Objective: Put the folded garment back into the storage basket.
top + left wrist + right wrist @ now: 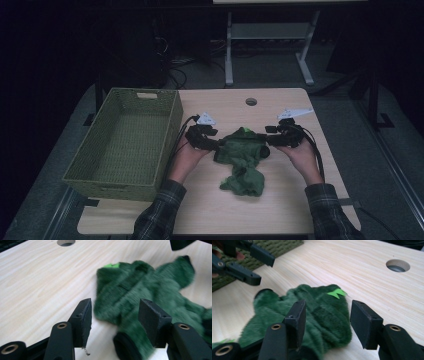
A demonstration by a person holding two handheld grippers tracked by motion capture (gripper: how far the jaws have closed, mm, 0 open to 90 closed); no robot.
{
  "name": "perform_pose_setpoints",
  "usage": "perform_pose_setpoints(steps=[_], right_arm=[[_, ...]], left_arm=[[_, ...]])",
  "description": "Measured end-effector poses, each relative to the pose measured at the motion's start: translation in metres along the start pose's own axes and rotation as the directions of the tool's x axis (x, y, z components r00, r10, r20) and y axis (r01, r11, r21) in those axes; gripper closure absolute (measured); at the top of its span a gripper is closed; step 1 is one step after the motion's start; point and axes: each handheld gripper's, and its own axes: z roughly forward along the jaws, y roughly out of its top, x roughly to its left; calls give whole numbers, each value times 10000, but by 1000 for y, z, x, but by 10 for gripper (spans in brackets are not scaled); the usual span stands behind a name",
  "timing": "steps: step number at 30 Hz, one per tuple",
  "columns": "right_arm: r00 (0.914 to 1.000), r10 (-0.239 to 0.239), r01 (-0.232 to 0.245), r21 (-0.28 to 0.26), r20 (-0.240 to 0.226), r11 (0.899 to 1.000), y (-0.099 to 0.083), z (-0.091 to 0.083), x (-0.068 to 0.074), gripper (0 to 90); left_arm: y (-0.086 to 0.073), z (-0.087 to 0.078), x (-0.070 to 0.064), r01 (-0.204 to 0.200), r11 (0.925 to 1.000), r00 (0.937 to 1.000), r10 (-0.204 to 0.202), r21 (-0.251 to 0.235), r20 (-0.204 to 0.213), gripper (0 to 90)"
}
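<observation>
Now my left gripper point(216, 143) and right gripper point(268, 140) flank the crumpled dark-green fleece garment point(242, 162) on the desk point(215, 107), jaws spread (nothing pinched), collar edge between them.

The right gripper point(325, 323) holds its jaws apart over a green plush cloth point(312, 315) (bright tag at one o'clock) on the counter point(367, 282); another gripper point(249, 266) sits at ten o'clock.
</observation>
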Motion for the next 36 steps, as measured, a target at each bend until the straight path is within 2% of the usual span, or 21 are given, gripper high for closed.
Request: perform_pose_setpoints(steps=[2, 3, 4, 7, 9, 16, 18, 21, 23, 26, 28, 31, 33, 36], right_arm=[[9999, 42, -41, -18, 110, 10000, -1, 5, -6, 476], [9999, 113, -112, -43, 115, 9999, -2, 7, -9, 480], [9995, 291, -292, 32, 128, 9996, -3, 10, -11, 481], [9989, 432, -436, 188, 206, 9989, -8, 18, -19, 487], [9984, 521, -527, 263, 224, 9983, -10, 23, -22, 493], [9984, 483, -505, 785, 289, 9956, -18, 37, -28, 513], [9988, 405, -428, 917, 270, 9949, -20, 42, -29, 519], [9986, 297, -351, 1274, 443, 9912, -23, 46, -29, 542], [9986, 212, -275, 1342, 477, 9906, -24, 48, -29, 564], [9991, 56, -114, 1403, 418, 9900, -25, 49, -29, 585], [9989, -104, 34, 1479, 462, 9890, -25, 51, -28, 616], [9986, -165, 84, 1604, 493, 9870, -26, 53, -26, 679], [9987, -149, 65, 1691, 484, 9856, -26, 54, -25, 743], [9986, -128, 38, 1748, 504, 9846, -25, 55, -24, 820]], left_arm=[[1, 5, 6, -11, 10000, 10000, 11, 7, 0, 448], [1, 8, 8, 143, 9999, 9999, -143, -25, -3, 449], [2, 11, 11, 72, 9999, 10000, -73, 71, 42, 451], [3, 22, 16, 66, 9998, 9999, -67, 174, 77, 455], [3, 29, 19, -76, 9995, 9999, 74, 306, 86, 455], [-2, 47, 24, -149, 9987, 9998, 144, 483, 115, 452], [-5, 52, 25, -177, 9975, 9998, 169, 691, 117, 450], [-8, 57, 28, -186, 9972, 9996, 172, 725, 204, 451], [-9, 61, 27, -130, 9975, 9996, 112, 697, 261, 455], [-10, 62, 26, -252, 9963, 9987, 214, 824, 465, 455], [-10, 63, 24, -355, 9955, 9985, 315, 884, 459, 458], [-10, 66, 23, -413, 9949, 9980, 367, 917, 513, 494], [-10, 67, 22, -577, 9931, 9969, 520, 1018, 585, 571], [-10, 69, 21, -548, 9931, 9967, 481, 1037, 658, 666]])
